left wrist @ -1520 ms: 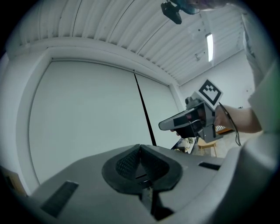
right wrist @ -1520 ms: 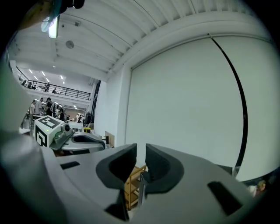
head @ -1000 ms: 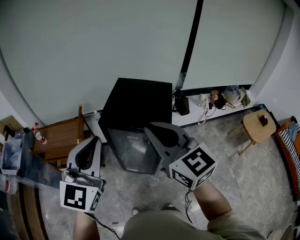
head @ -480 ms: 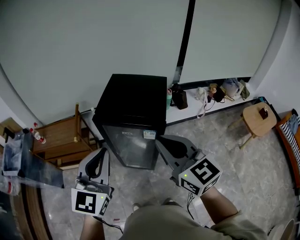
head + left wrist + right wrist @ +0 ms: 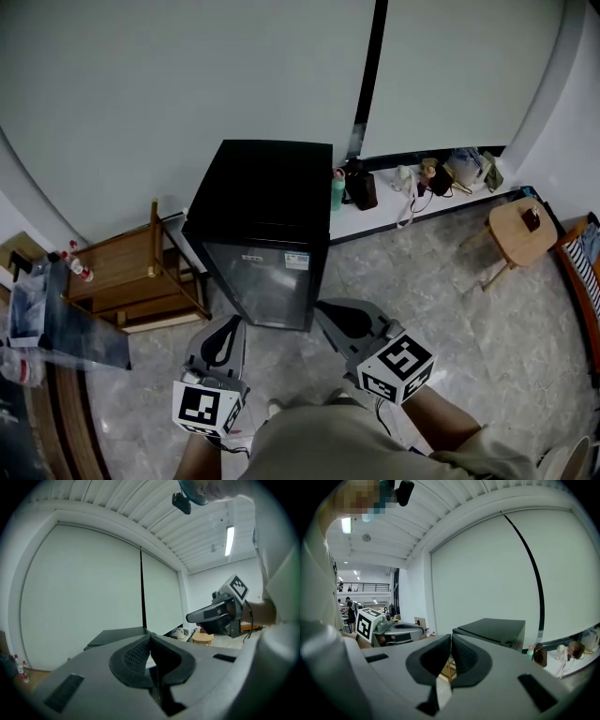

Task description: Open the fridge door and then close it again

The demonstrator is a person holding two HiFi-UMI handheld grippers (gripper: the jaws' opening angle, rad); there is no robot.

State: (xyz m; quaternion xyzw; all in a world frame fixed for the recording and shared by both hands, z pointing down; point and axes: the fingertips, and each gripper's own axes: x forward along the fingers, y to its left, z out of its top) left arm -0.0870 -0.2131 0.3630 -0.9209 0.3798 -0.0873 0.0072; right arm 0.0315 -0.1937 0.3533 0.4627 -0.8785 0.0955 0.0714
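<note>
Head view: both tools have dropped lower in the picture than a second ago. Then they overlapped the front of the fridge (image 5: 255,214); now they sit below it, and its whole door shows. The black fridge stands on the floor (image 5: 469,319) against the pale wall, door shut. The left tool (image 5: 228,330) and right tool (image 5: 330,311) point toward it with a strip of bare floor between their tips and the door. A wooden rack (image 5: 127,277) stands just beside the fridge on the left. On the right a green bottle (image 5: 337,191) and a dark bag (image 5: 363,187) sit on a low white ledge (image 5: 441,217). A round wooden stool (image 5: 518,232) stands well apart, further right.

Left gripper view: the tool's two pads meet along a thin line, closed on nothing. The fridge's dark top rises just beyond them. The right tool, with its marker cube (image 5: 238,587), shows at the right.

Right gripper view: these pads also press together, empty. The fridge stands ahead to the right, with the bottle and bag beside it. The left tool shows at the left edge.
</note>
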